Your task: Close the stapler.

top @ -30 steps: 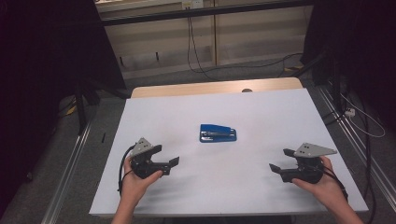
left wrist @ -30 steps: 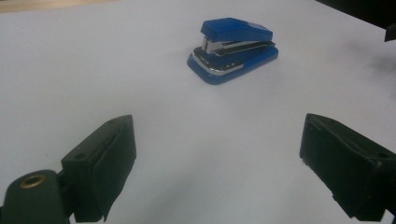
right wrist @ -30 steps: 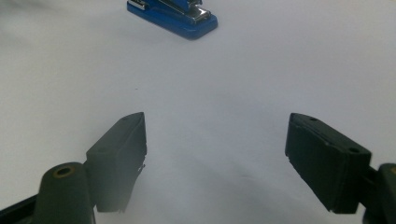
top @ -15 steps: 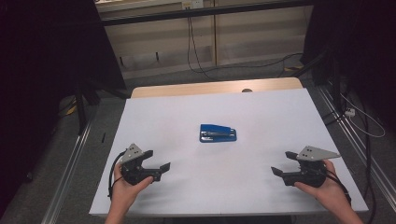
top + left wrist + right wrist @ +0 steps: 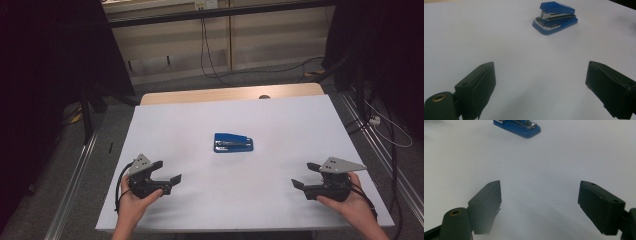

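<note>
- The table (image 5: 200, 130) fills the middle of the high view, its top covered in plain white, with a strip of bare wood along the far edge at the upper centre of the frame.
- The right gripper (image 5: 306, 177) sits at the lower right of the high view, held in the person's right hand (image 5: 350, 202) near the table's front edge. Its fingers (image 5: 486, 205) stand wide apart with nothing between them, just white surface.
- The left gripper (image 5: 167, 172) sits at the lower left of the high view, held in the left hand (image 5: 132, 202), also close to the front edge. Its fingers (image 5: 477, 87) are spread wide and grip nothing.
- The blue stapler (image 5: 233, 142) lies flat at the centre of the high view, well apart from both grippers and roughly midway between them. It appears at the upper right of the left gripper view (image 5: 555, 14) and at the top centre of the right gripper view (image 5: 520, 126), beyond the fingers in each.
</note>
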Action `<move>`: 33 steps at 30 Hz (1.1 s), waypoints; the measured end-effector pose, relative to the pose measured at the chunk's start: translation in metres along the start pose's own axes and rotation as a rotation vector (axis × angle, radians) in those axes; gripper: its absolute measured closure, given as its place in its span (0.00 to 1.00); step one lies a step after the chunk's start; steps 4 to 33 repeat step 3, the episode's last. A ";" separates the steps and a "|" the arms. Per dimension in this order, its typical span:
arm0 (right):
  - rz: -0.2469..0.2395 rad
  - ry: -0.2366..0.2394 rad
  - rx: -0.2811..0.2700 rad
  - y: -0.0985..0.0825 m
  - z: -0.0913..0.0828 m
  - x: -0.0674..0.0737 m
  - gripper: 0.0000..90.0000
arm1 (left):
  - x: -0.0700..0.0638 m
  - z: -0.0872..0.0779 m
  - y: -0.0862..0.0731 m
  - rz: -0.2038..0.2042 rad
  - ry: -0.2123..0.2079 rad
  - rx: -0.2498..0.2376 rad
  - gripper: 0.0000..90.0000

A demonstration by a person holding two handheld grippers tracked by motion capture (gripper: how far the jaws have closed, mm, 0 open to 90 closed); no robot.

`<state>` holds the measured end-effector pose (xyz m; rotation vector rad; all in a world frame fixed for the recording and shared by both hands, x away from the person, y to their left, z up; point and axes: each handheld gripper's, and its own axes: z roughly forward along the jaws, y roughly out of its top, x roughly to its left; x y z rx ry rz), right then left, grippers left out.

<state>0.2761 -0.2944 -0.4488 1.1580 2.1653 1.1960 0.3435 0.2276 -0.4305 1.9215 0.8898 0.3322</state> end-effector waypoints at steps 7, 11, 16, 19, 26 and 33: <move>0.000 0.000 -0.001 0.000 0.000 0.000 0.21 | 0.001 0.000 0.000 -0.001 -0.001 -0.001 0.11; 0.000 0.000 -0.001 0.000 0.000 0.000 0.21 | 0.001 0.000 0.000 -0.001 -0.001 -0.001 0.11; 0.000 0.000 -0.001 0.000 0.000 0.000 0.21 | 0.001 0.000 0.000 -0.001 -0.001 -0.001 0.11; 0.000 0.000 -0.001 0.000 0.000 0.000 0.21 | 0.001 0.000 0.000 -0.001 -0.001 -0.001 0.11; 0.000 0.000 -0.001 0.000 0.000 0.000 0.21 | 0.001 0.000 0.000 -0.001 -0.001 -0.001 0.11; 0.000 0.000 -0.001 0.000 0.000 0.000 0.21 | 0.001 0.000 0.000 -0.001 -0.001 -0.001 0.11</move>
